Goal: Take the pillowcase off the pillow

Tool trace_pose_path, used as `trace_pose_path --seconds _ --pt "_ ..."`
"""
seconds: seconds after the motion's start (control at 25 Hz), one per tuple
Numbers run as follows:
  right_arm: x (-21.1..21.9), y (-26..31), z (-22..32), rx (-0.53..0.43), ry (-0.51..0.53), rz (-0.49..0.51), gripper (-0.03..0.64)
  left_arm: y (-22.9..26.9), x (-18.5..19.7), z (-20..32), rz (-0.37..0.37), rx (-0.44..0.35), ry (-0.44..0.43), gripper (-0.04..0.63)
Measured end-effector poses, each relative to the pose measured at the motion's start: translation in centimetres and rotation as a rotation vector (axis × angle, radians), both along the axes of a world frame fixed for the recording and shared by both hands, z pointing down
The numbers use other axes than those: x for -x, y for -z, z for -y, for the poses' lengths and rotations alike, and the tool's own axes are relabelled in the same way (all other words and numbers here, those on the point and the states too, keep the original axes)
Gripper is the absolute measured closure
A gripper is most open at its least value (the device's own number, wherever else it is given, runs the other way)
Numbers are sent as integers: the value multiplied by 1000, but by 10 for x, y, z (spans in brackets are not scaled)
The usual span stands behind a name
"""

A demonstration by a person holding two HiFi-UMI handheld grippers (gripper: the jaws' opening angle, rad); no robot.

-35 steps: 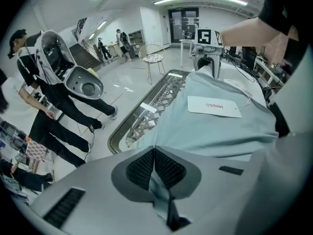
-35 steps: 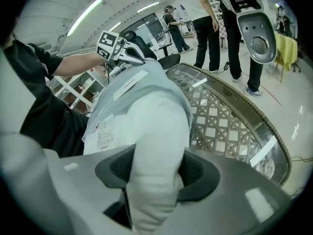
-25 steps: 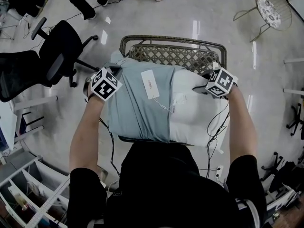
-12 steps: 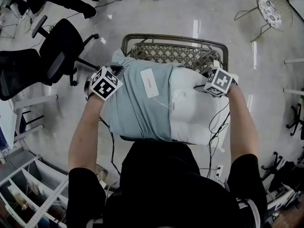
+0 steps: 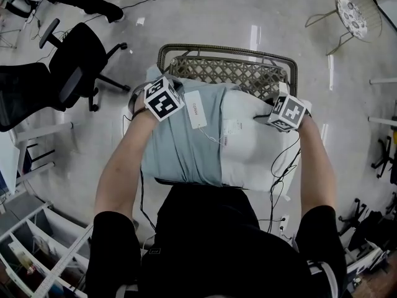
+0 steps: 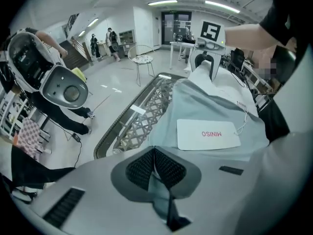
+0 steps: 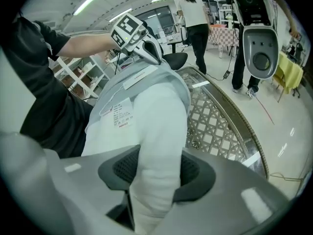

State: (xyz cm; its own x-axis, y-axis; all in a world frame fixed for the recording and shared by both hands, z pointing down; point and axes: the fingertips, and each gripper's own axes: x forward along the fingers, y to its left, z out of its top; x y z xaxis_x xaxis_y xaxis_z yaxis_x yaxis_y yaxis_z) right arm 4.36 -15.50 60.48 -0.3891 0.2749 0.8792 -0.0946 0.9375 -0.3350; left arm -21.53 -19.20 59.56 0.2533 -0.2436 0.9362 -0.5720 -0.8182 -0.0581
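Note:
A white pillow [image 5: 254, 151] lies on a wicker chair [image 5: 223, 49], its left half inside a pale blue-grey pillowcase [image 5: 177, 148] with a white MINISO tag [image 6: 208, 133]. My left gripper [image 6: 154, 153] is at the pillowcase's far left corner, shut on a thin fold of the blue-grey cloth. At the pillow's bare far right corner, my right gripper [image 7: 156, 165] is shut on a thick roll of the white pillow, with pads pressing both sides. In the head view the left gripper's marker cube [image 5: 164, 97] sits over the pillowcase, and the right one [image 5: 288, 112] over the pillow.
A black office chair [image 5: 74, 61] stands to the left, and a round wire chair [image 5: 353, 11] at the far right. White shelving [image 5: 37, 247] is at the lower left. Cables trail on the glossy floor. People stand in the background of both gripper views.
My left gripper has moved to the right across the pillow's top edge, still holding the pillowcase cloth. The right gripper has stayed at its corner.

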Motion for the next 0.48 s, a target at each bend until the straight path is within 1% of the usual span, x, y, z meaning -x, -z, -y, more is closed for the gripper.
trace_pose_path --seconds 0.08,0.16,0.32,0.48 --pt "-2 3 -2 11 -9 17 423 -2 10 -1 39 -9 -16 586" --pt "-3 9 -3 21 -5 31 434 2 22 -3 59 -16 -18 588" --pt "-6 21 -3 50 18 58 451 14 42 -8 31 -9 29 588" --pt "-10 33 0 66 30 78 462 25 52 -10 24 -10 46 588"
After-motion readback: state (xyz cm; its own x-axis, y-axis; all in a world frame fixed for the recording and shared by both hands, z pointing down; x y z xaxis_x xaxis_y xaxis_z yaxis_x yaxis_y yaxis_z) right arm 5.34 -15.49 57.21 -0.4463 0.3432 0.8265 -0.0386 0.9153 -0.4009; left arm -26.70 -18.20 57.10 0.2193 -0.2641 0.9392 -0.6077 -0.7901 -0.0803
